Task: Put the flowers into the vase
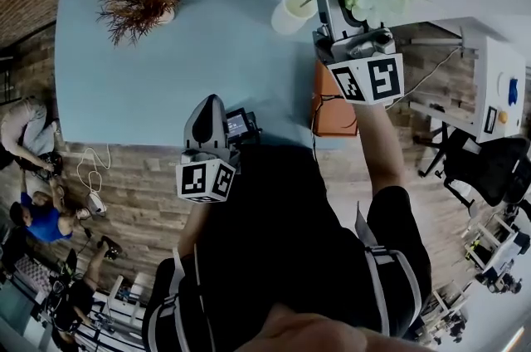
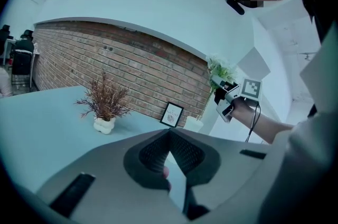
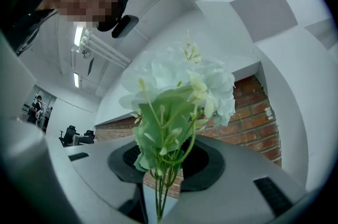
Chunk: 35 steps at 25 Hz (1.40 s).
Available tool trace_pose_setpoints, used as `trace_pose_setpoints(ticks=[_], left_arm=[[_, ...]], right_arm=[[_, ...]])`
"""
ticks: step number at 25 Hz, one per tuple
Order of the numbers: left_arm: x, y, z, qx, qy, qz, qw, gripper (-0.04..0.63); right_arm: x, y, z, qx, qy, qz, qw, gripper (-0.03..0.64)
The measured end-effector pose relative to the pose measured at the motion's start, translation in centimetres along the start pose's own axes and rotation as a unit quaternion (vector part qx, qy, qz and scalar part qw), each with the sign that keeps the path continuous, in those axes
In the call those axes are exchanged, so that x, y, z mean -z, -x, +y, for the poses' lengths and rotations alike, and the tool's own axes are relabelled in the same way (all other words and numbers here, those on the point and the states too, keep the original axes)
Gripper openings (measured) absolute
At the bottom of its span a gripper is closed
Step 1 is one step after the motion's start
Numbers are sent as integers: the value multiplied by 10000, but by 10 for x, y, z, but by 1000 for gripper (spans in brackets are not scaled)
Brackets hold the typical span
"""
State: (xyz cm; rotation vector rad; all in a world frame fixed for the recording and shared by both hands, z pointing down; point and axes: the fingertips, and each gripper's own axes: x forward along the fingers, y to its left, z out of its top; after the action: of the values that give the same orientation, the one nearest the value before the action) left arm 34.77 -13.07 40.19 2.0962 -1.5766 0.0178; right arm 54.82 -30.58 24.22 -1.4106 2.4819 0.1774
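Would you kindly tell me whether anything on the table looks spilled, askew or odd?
Nothing stands out: the white vase and dried plant stand upright on the table, nothing spilled. The flowers are held in the right gripper.

Open office — brick wall [image 2: 132, 70], swivel chair [image 1: 489, 168] (black), strip ceiling lights [image 3: 79, 35]

right gripper [image 3: 167, 164]: jaws clamped on the green stems of the flowers [image 3: 177, 88] | white blooms and leaves rise upright above the pads | brick wall [image 3: 254, 112] behind | ceiling lights [image 3: 78, 36] upper left | office chairs [image 3: 68, 136] far left
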Motion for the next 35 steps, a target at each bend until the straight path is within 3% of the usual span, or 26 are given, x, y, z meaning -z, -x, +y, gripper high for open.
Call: trace_pose_setpoints(ticks=[7,14,35], left_arm=[[-4,1,17,-176,3,-1,9998,23],[-1,1,23,-261,40,28,9996,24],[-3,7,25,-357,-28,-35,9994,23]], right_arm=[[67,-6,-3,102,7,499,9987,138],[95,0,-7,240,-147,694,9972,138],[155,23,-5,432,71,1294,9906,138]])
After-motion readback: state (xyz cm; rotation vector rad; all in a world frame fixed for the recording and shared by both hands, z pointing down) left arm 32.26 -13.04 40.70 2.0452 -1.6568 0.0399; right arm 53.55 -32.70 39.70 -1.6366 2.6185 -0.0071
